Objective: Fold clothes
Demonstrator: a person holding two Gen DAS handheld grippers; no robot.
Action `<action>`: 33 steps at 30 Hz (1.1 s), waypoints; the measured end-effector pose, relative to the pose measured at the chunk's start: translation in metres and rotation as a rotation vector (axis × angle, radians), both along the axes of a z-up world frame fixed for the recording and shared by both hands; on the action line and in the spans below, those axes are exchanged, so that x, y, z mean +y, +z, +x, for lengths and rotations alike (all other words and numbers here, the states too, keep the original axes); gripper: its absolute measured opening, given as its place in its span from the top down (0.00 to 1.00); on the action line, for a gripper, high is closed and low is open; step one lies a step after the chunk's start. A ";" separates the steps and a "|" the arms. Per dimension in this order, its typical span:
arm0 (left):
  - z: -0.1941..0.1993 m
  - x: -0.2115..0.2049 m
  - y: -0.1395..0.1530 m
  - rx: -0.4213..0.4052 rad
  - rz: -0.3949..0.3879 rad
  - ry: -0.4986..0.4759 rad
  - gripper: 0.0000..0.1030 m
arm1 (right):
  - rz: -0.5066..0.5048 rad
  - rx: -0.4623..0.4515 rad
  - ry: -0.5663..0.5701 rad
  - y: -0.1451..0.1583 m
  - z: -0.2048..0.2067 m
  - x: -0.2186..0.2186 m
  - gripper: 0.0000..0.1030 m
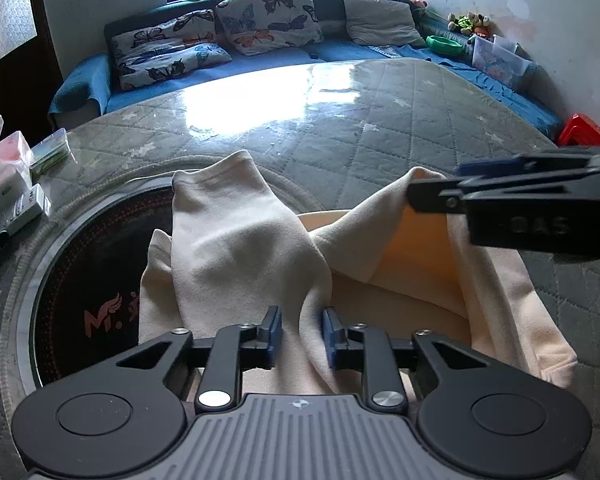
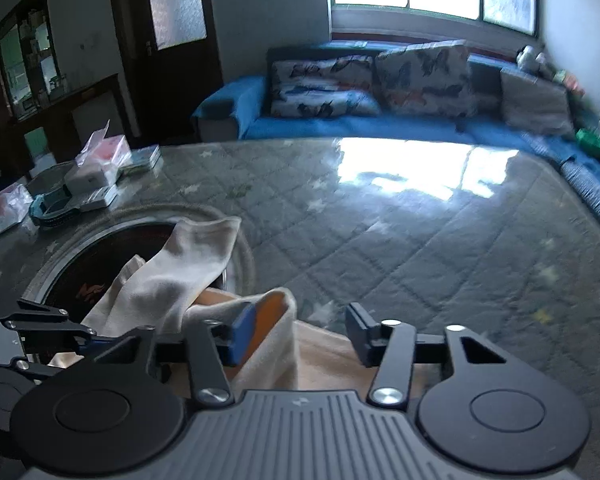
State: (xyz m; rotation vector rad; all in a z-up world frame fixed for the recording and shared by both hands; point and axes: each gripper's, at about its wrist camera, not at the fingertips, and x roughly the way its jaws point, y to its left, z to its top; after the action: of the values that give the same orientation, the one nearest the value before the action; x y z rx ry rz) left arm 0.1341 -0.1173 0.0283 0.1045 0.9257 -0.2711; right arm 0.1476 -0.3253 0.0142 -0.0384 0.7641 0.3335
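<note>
The cream garment (image 1: 236, 248) lies bunched on the quilted table (image 1: 380, 128), partly over a round dark hotplate (image 1: 96, 280) set into it. The left wrist view shows the left gripper (image 1: 300, 334) clenched on a ridge of the cloth, blue pads pressing it from both sides; the right wrist view shows only the side of that gripper at the frame's left edge. The right gripper (image 2: 296, 332) is released, with a cuff of the garment lying against its left pad and the other pad apart from it. Only the right wrist view shows the dark door (image 2: 172, 40) and cabinet (image 2: 32, 64); both show the blue sofa (image 1: 260, 64) with butterfly cushions (image 1: 268, 12)
</note>
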 end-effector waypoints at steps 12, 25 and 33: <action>-0.001 -0.007 -0.002 -0.019 0.023 -0.009 0.90 | 0.022 0.010 0.007 -0.011 -0.009 -0.006 0.95; -0.070 0.075 0.034 -0.141 -0.055 0.172 0.95 | 0.021 -0.181 -0.241 0.024 -0.090 -0.075 0.95; -0.138 0.141 0.035 -0.116 -0.092 0.289 0.95 | 0.044 -0.211 -0.387 0.023 -0.143 -0.114 0.95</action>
State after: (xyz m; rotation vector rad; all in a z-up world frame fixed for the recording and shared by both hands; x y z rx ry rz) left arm -0.0043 0.0241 0.0632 -0.0973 0.7996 -0.0386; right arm 0.0043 -0.4395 0.0374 0.1134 0.5400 -0.0235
